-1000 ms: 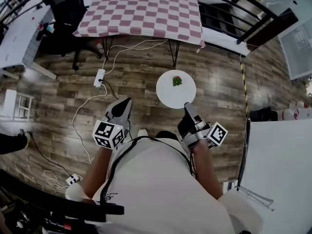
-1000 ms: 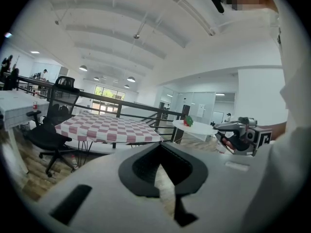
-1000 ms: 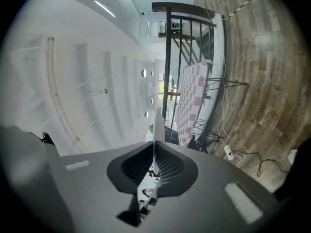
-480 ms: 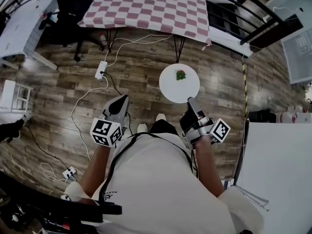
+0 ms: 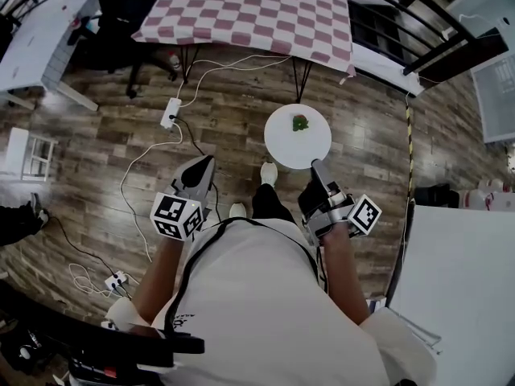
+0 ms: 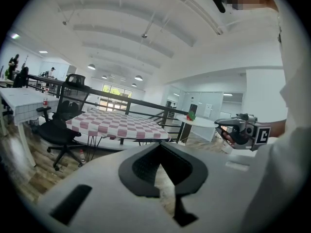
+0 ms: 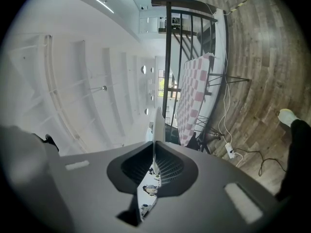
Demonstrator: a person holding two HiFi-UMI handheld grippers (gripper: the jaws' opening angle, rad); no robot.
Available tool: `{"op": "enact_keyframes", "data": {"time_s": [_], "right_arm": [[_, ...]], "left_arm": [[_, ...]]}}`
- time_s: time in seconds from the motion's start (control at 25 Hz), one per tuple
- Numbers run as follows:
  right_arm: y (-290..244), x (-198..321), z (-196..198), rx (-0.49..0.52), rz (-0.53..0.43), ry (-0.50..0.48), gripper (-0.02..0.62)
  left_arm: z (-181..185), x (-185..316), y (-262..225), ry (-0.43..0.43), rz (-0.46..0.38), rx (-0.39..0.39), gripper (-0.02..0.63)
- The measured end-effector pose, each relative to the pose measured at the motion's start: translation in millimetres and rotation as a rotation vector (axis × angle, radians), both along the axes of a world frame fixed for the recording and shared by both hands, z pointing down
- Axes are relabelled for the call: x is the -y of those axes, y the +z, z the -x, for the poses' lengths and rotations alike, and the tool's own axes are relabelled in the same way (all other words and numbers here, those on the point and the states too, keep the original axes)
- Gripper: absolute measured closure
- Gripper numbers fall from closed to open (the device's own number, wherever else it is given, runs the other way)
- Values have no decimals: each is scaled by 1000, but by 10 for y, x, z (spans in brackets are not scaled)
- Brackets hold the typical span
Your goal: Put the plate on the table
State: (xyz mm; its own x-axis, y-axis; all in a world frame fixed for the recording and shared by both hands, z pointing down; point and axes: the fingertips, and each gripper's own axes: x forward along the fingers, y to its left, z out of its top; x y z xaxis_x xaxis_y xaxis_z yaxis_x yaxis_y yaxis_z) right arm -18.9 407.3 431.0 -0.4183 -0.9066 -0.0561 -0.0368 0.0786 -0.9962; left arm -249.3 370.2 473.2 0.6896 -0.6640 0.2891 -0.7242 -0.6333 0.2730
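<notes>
A round white plate (image 5: 298,143) carrying a small green and red piece (image 5: 300,123) hangs level above the wooden floor. My right gripper (image 5: 315,166) is shut on its near rim. In the right gripper view the plate's edge (image 7: 158,125) runs thin between the jaws of the right gripper (image 7: 154,149). The pink-checked table (image 5: 241,10) stands ahead, beyond the plate. My left gripper (image 5: 208,161) is shut and holds nothing. In the left gripper view the left gripper (image 6: 160,147) points towards the table (image 6: 112,125), with the plate (image 6: 201,122) to the right.
A black office chair (image 5: 121,6) stands left of the table, with a white desk (image 5: 32,47) beyond it. A power strip (image 5: 170,112) and cables lie on the floor. A dark railing (image 5: 418,22) runs behind the table. A white tabletop (image 5: 459,280) is at my right.
The person has stepped towards the checked table, and a white shoe now shows below the plate. Both grippers and the plate have moved a little forward with the step.
</notes>
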Motion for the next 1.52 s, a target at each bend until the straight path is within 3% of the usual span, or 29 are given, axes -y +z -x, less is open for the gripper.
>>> {"op": "enact_keyframes", "data": {"time_s": [1.04, 1.52], "right_arm": [[17, 1783, -651, 20, -2, -88, 572], [-26, 2557, -1230, 18, -4, -127, 571]], "left_arm": [[-881, 1683, -149, -19, -10, 34, 598], [-1480, 2391, -215, -41, 1, 48, 598]]}}
